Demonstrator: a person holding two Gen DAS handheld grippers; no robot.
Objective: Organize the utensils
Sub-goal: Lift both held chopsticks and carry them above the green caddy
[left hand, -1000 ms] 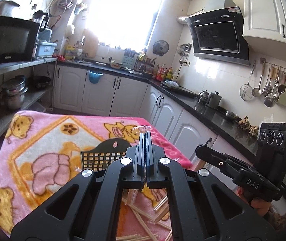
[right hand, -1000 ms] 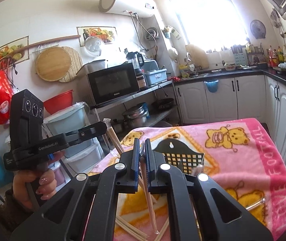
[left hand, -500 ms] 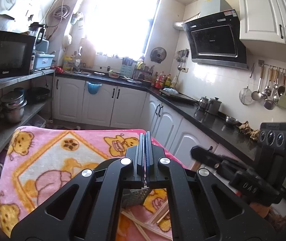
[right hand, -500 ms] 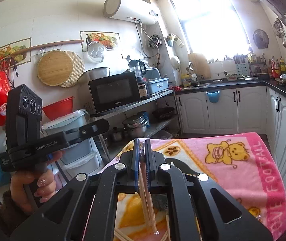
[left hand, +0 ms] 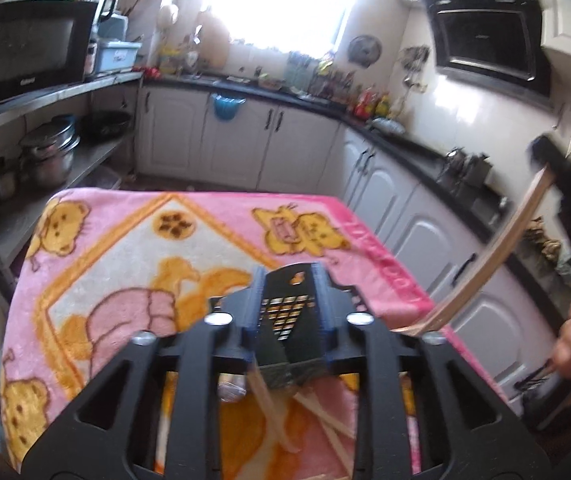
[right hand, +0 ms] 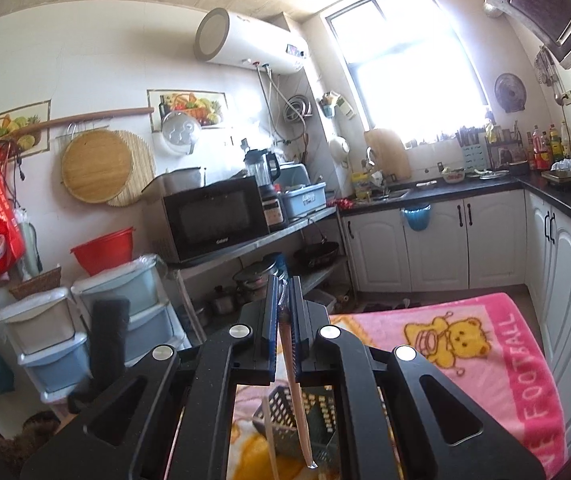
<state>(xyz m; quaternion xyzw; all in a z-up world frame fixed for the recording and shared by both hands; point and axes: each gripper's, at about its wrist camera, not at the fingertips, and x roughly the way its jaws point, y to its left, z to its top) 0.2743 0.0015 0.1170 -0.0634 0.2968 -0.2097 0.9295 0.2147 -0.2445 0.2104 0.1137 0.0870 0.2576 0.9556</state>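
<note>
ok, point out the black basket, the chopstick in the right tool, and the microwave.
black basket [left hand: 285, 312], left wrist view, on its grid wall.
chopstick [right hand: 296, 392], right wrist view, on mid-shaft.
microwave [right hand: 215, 218], right wrist view, on its door.

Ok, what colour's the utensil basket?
Black, with a grid of holes; the basket shows best in the left wrist view.

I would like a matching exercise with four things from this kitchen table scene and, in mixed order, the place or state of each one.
Things:
1. left tool
2. right tool
3. black basket
4. loose chopsticks

Places or states:
A. lying on the pink blanket
B. shut on one chopstick
C. between the left tool's fingers
D. open around the basket

Pairs: 1-D, 2-B, 3-C, 4-A
</note>
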